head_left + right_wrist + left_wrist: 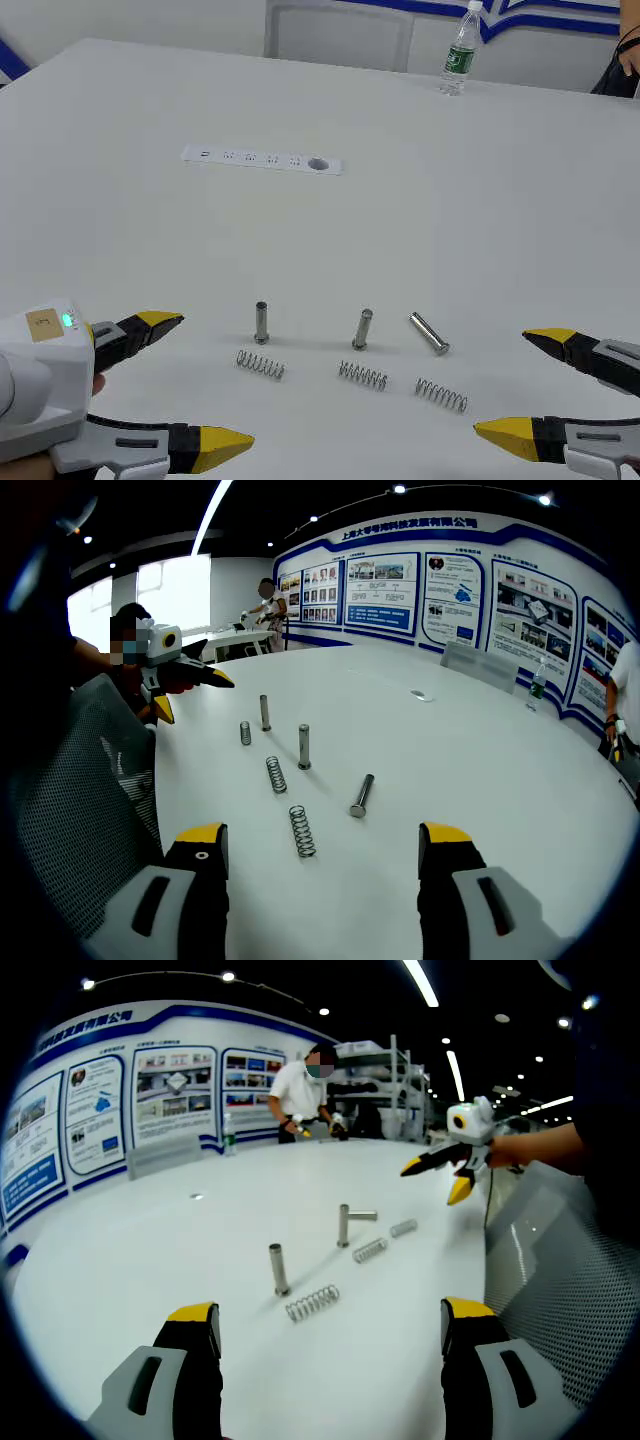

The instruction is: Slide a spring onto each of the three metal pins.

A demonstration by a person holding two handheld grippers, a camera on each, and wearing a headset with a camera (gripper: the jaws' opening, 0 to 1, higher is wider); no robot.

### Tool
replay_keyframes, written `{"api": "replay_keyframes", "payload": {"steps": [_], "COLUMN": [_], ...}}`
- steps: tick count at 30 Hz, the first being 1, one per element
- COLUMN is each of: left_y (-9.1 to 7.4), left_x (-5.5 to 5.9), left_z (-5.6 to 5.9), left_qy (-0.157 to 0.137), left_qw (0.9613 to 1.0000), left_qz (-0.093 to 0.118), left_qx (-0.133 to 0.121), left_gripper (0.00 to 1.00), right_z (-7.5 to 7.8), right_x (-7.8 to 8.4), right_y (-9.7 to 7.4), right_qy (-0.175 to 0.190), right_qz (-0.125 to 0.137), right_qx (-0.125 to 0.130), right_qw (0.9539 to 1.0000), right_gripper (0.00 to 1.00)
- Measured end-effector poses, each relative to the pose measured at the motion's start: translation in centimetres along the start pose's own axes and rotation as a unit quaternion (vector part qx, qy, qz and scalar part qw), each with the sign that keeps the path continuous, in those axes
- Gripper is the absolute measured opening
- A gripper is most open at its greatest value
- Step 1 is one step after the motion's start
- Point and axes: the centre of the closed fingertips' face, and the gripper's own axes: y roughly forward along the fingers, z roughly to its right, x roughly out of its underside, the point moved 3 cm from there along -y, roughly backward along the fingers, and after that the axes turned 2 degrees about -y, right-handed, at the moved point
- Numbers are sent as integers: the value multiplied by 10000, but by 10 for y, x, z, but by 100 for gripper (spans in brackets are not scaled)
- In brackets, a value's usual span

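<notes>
The left gripper (195, 382) hangs at the near left edge of the white table (120, 230), its jaws spread wide with nothing between them. The right gripper (522, 383) hangs at the near right, spread just as wide and gripping nothing. Both sets of yellow jaw tips are over bare tabletop, well apart from the parts between them.

3 pins sit in a row at the near middle of the table. The left pin (261, 322) stands upright. The middle pin (362, 329) also stands, and looks slightly tilted in the head view. The right pin (428, 333) lies flat on its side, with its flanged end nearer the person.

All 3 springs lie loose on the table, 1 just in front of each pin. The left spring (260, 364), middle spring (362, 376) and right spring (441, 394) are each near their pin but apart from it.

A tan sticker (43, 324) on the left gripper carries a mark too blurred to read, and a green light (68, 320) glows beside it. A white power strip (262, 159) sits farther back on the table. A clear bottle (461, 50) with a green label stands at the far edge, its print too small to read.

In the right gripper view, blue Chinese lettering (405, 525) runs along the wall above a row of posters (380, 590), none of it legible
</notes>
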Motion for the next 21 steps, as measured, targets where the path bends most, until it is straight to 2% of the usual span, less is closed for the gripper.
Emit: {"api": "replay_keyframes", "payload": {"steps": [21], "left_y": [0], "left_x": [2], "left_z": [0], "left_qy": [-4], "left_qw": [10000], "left_qz": [-15], "left_qx": [2], "left_gripper": [92], "right_z": [9], "right_x": [0], "right_y": [-1], "right_qy": [61], "right_qz": [1], "right_qx": [57], "right_qw": [10000], "right_gripper": [78]}}
